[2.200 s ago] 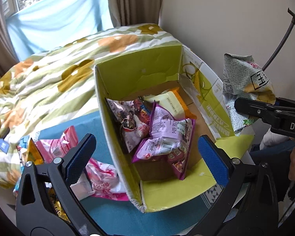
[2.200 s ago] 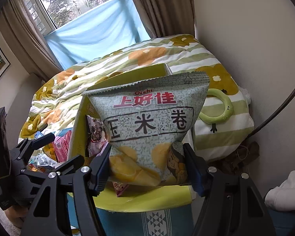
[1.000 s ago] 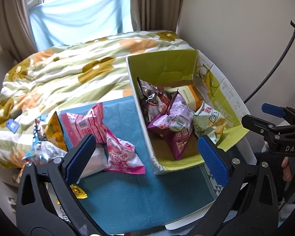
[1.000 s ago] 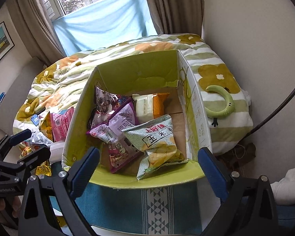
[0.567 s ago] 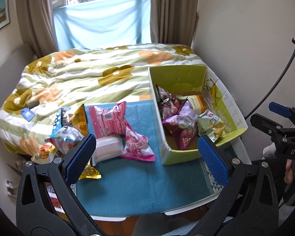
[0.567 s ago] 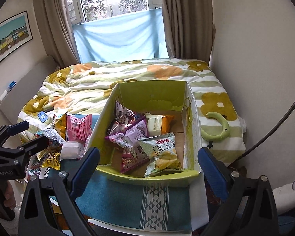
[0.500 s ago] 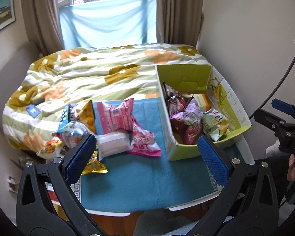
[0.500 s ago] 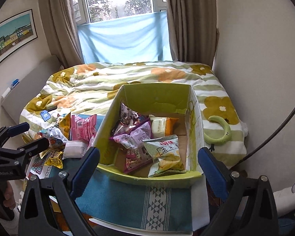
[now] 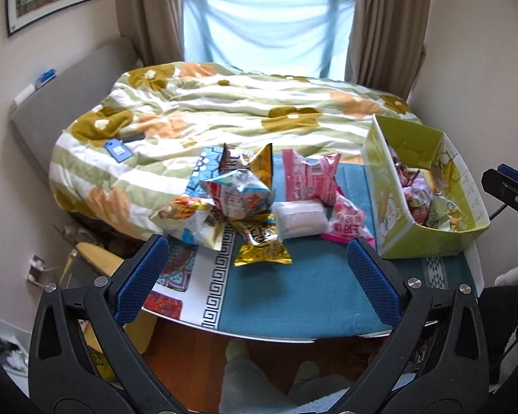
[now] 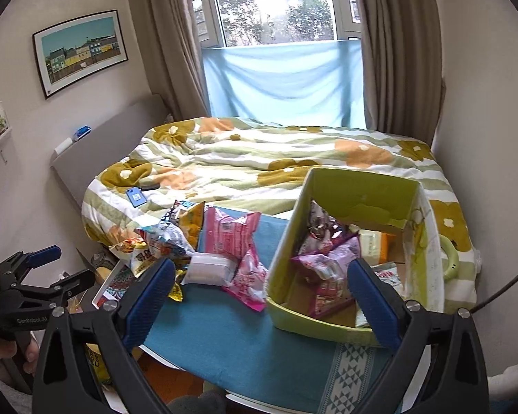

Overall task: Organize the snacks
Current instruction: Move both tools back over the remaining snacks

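A yellow-green cardboard box (image 9: 393, 207) (image 10: 286, 269) stands at the right of the table and holds several snack bags, among them a purple bag (image 10: 328, 262) and a grey-green chips bag (image 9: 442, 212). Loose snacks lie in a heap left of the box: two pink bags (image 9: 309, 176) (image 10: 229, 233), a white wrapped pack (image 9: 298, 219) (image 10: 209, 269), a gold bag (image 9: 260, 245) and a silver-blue bag (image 9: 238, 195). My left gripper (image 9: 259, 283) is open, held back above the table's near edge. My right gripper (image 10: 262, 303) is open too, above the box's near left corner.
The table carries a teal cloth (image 9: 293, 293) (image 10: 224, 331) with a patterned border. Behind it lies a bed with a flowered quilt (image 9: 241, 110); a blue phone (image 10: 136, 196) rests on it. A wall is close on the right. A person's feet (image 9: 245, 365) show below the table.
The right gripper let go of the grey-green chips bag, which now lies in the box. Both grippers have pulled back and up; the left view has swung left toward the loose snacks.
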A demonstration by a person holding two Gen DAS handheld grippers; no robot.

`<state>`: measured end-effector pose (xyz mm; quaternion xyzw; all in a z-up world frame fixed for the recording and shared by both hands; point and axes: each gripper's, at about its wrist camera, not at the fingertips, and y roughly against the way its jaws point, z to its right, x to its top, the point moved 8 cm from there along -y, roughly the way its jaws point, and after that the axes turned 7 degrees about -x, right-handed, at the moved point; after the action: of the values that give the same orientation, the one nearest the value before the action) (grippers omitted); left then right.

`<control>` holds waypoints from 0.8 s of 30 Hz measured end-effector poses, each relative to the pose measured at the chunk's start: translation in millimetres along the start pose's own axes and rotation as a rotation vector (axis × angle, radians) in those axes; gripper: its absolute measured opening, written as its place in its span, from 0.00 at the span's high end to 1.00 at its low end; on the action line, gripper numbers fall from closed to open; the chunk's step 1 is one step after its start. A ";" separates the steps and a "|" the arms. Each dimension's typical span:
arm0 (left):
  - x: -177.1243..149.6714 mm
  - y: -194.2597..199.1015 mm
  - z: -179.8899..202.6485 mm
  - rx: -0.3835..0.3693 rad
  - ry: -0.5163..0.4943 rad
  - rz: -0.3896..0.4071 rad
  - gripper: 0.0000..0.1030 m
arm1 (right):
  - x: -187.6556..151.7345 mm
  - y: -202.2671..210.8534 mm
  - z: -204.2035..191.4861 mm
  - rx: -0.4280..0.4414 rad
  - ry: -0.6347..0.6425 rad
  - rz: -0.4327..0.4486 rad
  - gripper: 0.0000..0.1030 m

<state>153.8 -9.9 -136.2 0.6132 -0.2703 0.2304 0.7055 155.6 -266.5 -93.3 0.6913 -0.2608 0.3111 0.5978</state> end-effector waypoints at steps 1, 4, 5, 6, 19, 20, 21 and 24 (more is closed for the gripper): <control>0.5 -2.2 -11.8 0.000 0.003 -0.001 0.01 | 1.0 -3.0 -9.5 0.008 0.008 0.000 0.03; 3.4 -13.6 -43.8 0.001 0.012 -0.019 0.01 | 3.9 -15.6 -37.2 0.027 0.023 -0.001 0.03; 4.2 -18.2 -54.1 -0.002 0.011 -0.025 0.01 | 5.3 -20.7 -45.1 0.031 0.025 -0.003 0.03; 4.5 -23.1 -62.1 -0.001 0.008 -0.031 0.01 | 6.5 -26.6 -53.9 0.033 0.026 -0.009 0.03; 1.5 -133.9 -125.0 -0.100 -0.075 -0.214 0.01 | 8.5 -128.4 -147.8 0.031 0.045 -0.158 0.03; 0.4 -141.8 -124.8 -0.109 -0.085 -0.227 0.01 | 7.3 -137.2 -152.3 0.024 0.049 -0.173 0.03; -1.3 -149.2 -125.2 -0.116 -0.095 -0.239 0.01 | 6.4 -145.3 -155.9 0.018 0.052 -0.186 0.03; -5.4 -174.8 -125.2 -0.107 -0.133 -0.277 0.01 | 3.0 -168.6 -165.2 0.006 0.055 -0.224 0.03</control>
<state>276.9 89.3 -282.0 0.6200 -0.2414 0.0752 0.7428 261.6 -77.9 -187.9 0.7091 -0.1645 0.2618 0.6338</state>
